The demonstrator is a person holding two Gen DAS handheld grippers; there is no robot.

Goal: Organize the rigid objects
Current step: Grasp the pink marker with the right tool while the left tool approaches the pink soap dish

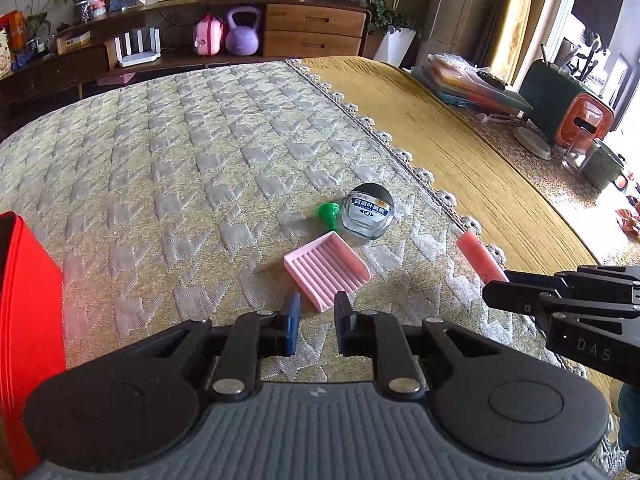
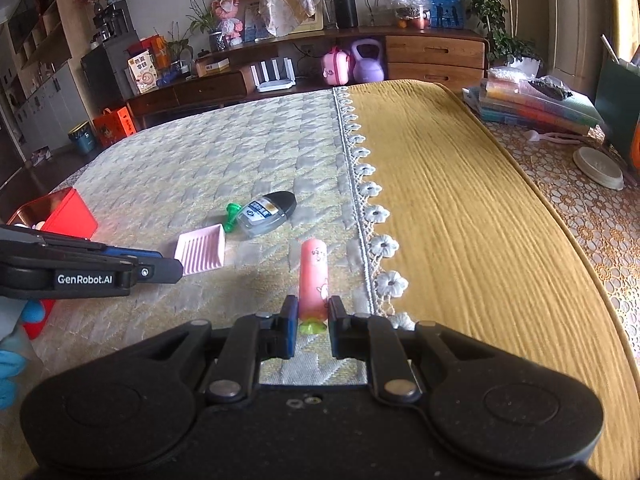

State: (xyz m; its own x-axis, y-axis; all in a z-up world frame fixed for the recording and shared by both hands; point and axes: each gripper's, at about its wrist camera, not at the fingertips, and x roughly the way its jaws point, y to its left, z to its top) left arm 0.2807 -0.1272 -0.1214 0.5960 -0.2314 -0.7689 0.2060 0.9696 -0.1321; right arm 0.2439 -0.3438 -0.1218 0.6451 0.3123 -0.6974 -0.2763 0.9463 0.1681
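A pink ridged soap dish [image 1: 326, 270] lies on the quilted cloth just ahead of my open, empty left gripper [image 1: 316, 308]; it also shows in the right wrist view [image 2: 200, 250]. Beyond it lie a green funnel [image 1: 329, 213] and a clear bottle with a black cap [image 1: 368, 212], both also seen from the right: funnel [image 2: 231, 216], bottle [image 2: 266, 212]. A pink tube with a green cap [image 2: 313, 276] lies between the fingers of my right gripper [image 2: 313, 312]; the jaws stand close beside it, and contact is unclear. The tube [image 1: 478, 254] shows from the left too.
A red tin box [image 2: 60, 210] stands at the left, close to my left gripper [image 1: 28, 300]. A yellow cloth [image 2: 460, 200] covers the right half. Stacked books [image 2: 536, 106], a white lid [image 2: 598, 166] and containers [image 1: 582, 120] are at the far right.
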